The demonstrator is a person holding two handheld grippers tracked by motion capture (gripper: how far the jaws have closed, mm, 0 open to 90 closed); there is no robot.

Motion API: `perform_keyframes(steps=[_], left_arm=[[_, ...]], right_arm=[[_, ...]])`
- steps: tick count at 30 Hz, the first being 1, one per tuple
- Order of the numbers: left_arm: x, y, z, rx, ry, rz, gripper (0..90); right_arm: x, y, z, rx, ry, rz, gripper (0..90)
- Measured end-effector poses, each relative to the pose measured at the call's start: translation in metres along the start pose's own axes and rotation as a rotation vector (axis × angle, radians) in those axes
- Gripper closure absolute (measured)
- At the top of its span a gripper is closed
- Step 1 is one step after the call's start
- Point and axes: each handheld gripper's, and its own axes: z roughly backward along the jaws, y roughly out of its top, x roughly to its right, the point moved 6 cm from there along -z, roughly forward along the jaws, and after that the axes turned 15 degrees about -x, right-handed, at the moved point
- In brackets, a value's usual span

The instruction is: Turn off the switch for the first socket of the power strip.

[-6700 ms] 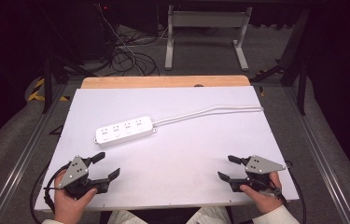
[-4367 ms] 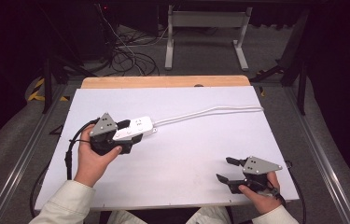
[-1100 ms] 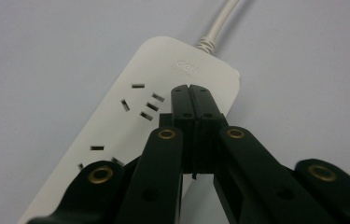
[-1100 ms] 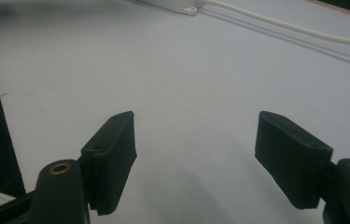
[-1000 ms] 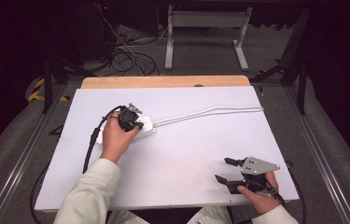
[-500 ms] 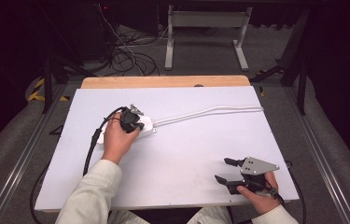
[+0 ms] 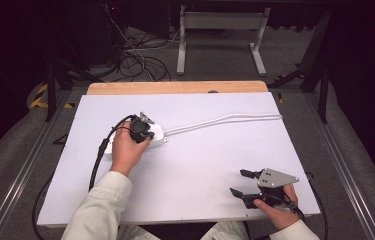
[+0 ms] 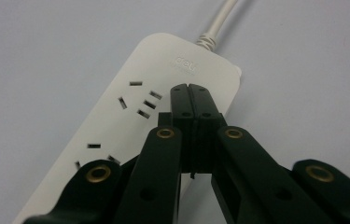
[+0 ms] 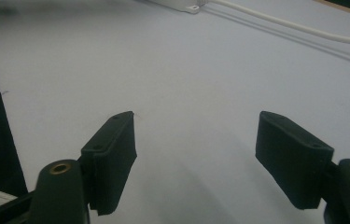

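1. A desk (image 7: 190, 170) with a white top; a bare wooden strip (image 7: 175, 88) runs along its far edge.
2. Grey carpeted floor (image 7: 355, 145) on all sides of the desk.
3. Metal rails (image 7: 20, 175) flank the left and right edges.
4. Beyond the far edge: a white metal stand (image 7: 220, 35) and tangled black cables (image 7: 135, 55).
5. Dark, unlit surroundings; yellow-black hazard tape (image 7: 40, 95) at far left.

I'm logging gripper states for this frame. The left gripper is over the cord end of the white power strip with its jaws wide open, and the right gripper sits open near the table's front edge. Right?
One detail is off: the left gripper has its jaws pressed shut together, not wide open, as the left gripper view shows. It is over the cord end of the power strip, and the right gripper does sit open near the table's front edge.
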Motion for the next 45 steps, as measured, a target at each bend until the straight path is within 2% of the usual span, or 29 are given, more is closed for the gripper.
perform_keyframes(steps=[4,10,11,19,24,25,26,29,31,37,45], left_arm=[[-0.001,0.000,0.000,-0.003,-0.011,0.011,90.0],[-0.001,0.000,0.000,-0.001,0.003,0.005,90.0],[-0.001,0.000,0.000,-0.002,-0.012,0.009,90.0],[0.000,0.000,-0.001,-0.015,-0.020,0.019,90.0],[0.001,0.003,0.001,-0.042,0.008,0.007,90.0],[0.001,0.003,0.005,-0.034,-0.019,0.026,90.0],[0.002,0.002,0.006,-0.029,-0.039,0.028,90.0],[0.004,0.003,0.012,-0.002,-0.039,0.021,90.0],[0.006,0.005,0.021,0.029,-0.049,0.020,90.0],[0.011,0.007,0.046,0.071,-0.043,0.004,90.0],[0.016,0.006,0.058,0.092,-0.067,-0.007,90.0]], right_arm=[[0.000,0.000,0.000,-0.004,0.000,0.003,29.2],[0.000,0.000,0.000,-0.004,0.000,0.003,29.1],[-0.001,0.000,0.000,-0.005,0.001,0.004,29.1],[-0.001,0.000,-0.001,-0.006,0.000,0.006,29.1],[-0.001,0.000,-0.001,-0.009,0.002,0.008,29.1],[-0.001,0.000,0.000,-0.005,0.002,0.004,29.1],[0.000,0.000,0.000,-0.003,0.001,0.001,29.1],[0.001,0.000,0.000,-0.001,0.000,-0.002,29.1],[0.001,0.000,0.000,-0.002,0.000,-0.002,29.1],[0.000,0.000,0.001,0.000,-0.001,0.001,29.1],[0.001,-0.001,0.001,-0.002,-0.001,-0.002,29.1]])
